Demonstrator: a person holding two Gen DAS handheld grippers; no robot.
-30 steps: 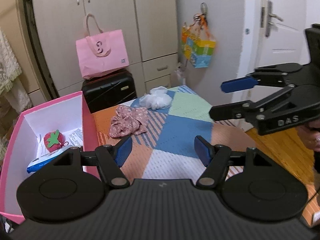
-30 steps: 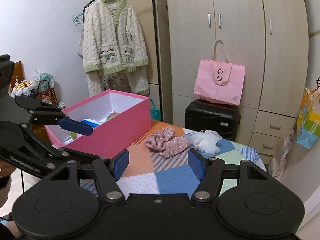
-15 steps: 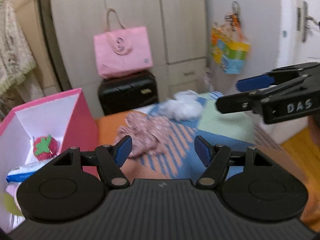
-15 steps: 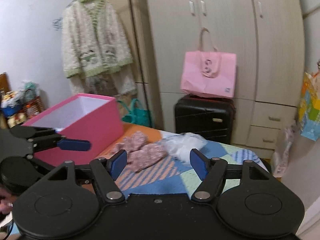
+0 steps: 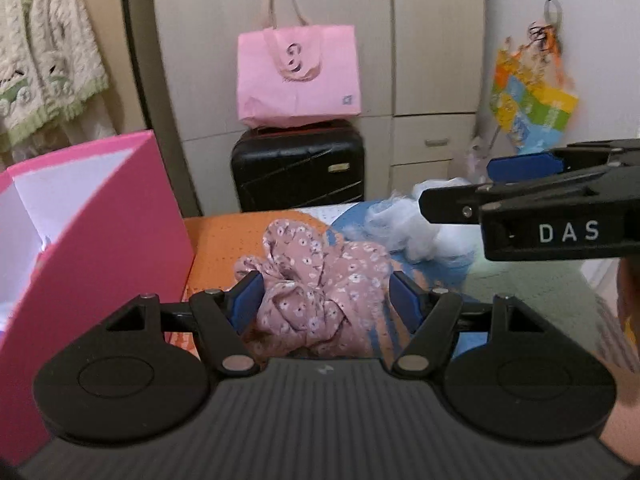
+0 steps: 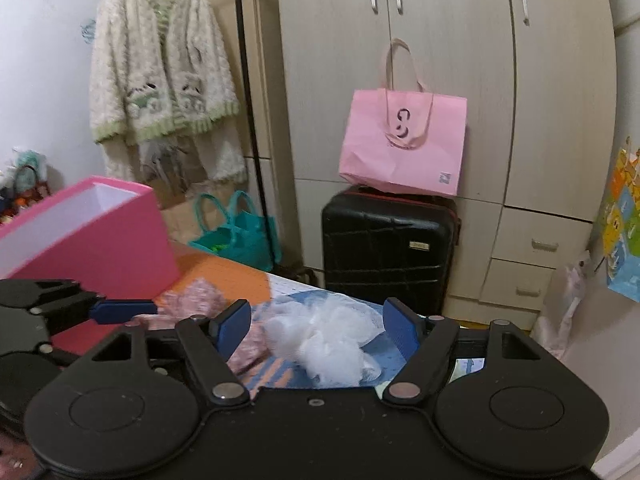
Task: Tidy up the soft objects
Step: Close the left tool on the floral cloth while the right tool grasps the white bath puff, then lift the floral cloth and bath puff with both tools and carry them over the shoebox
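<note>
One floral scrunchie [image 5: 320, 280], one white pouf [image 6: 320, 340], one pink box [image 5: 100, 248].

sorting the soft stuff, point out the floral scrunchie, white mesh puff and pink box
floral scrunchie [image 5: 316, 280], left wrist view, middle folds
white mesh puff [image 6: 324, 336], right wrist view, centre
pink box [image 5: 112, 240], left wrist view, outer wall

Item count, both wrist views
2 grippers: left gripper [image 5: 326, 300] & right gripper [image 6: 316, 330]. 2 soft items on the patchwork cloth [image 5: 218, 240]: 1 pink floral fabric bundle [image 5: 316, 280], 1 white mesh puff [image 6: 324, 340]. 1 pink box [image 5: 100, 240]. 1 black suitcase [image 6: 388, 248] w/ 1 pink tote [image 6: 404, 140] on top. 1 teal bag [image 6: 240, 236]. 1 hanging cardigan [image 6: 160, 64]. 1 colourful hanging bag [image 5: 532, 100].
</note>
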